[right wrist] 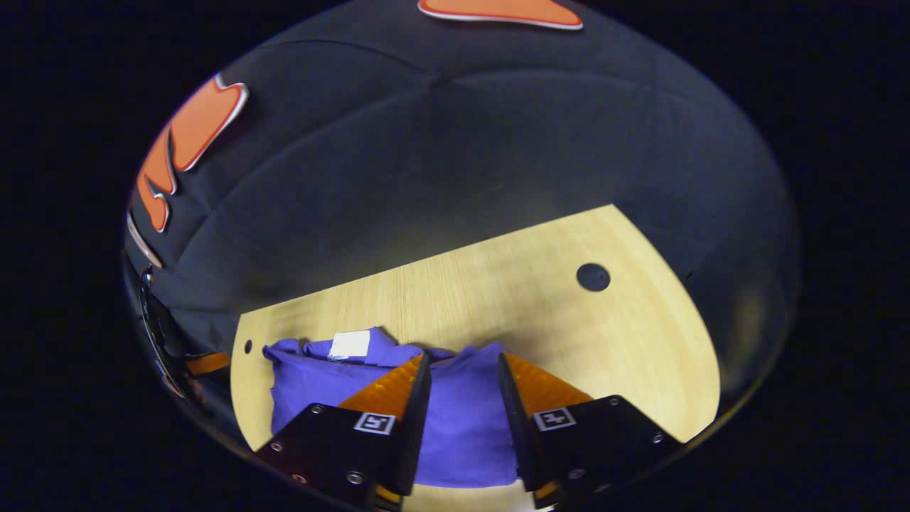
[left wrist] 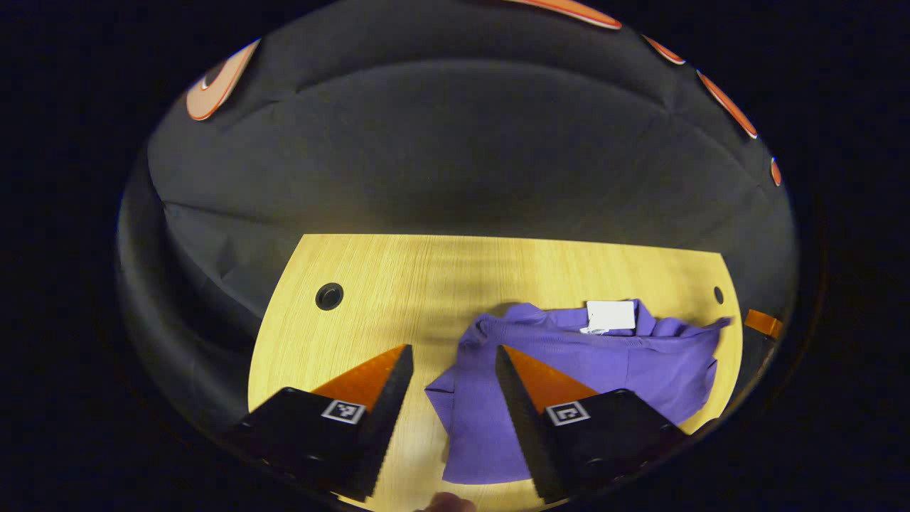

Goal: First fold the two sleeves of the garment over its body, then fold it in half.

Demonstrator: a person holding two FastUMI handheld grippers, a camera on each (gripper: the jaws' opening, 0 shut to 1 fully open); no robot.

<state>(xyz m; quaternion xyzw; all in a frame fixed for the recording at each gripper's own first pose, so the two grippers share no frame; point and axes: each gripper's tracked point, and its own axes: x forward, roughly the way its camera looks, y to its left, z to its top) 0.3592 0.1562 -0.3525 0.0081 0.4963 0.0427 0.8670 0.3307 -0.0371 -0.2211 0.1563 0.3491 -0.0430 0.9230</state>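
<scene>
Left gripper view takes in the wooden bench [left wrist: 398, 284], where the purple garment [left wrist: 604, 363] lies bunched, a white tag [left wrist: 610, 315] at its collar. Left tool [left wrist: 453, 355] and right tool [right wrist: 462, 364] both gape wide above it, gripping nothing.

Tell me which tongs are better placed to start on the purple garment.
Probably the right tongs: open, with the purple knit garment directly between the fingers. The left tongs, also open, straddle its edge, mostly over bare wooden table.

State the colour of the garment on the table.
Purple garment, plain, with a white tag; clearest in the left gripper view.
</scene>
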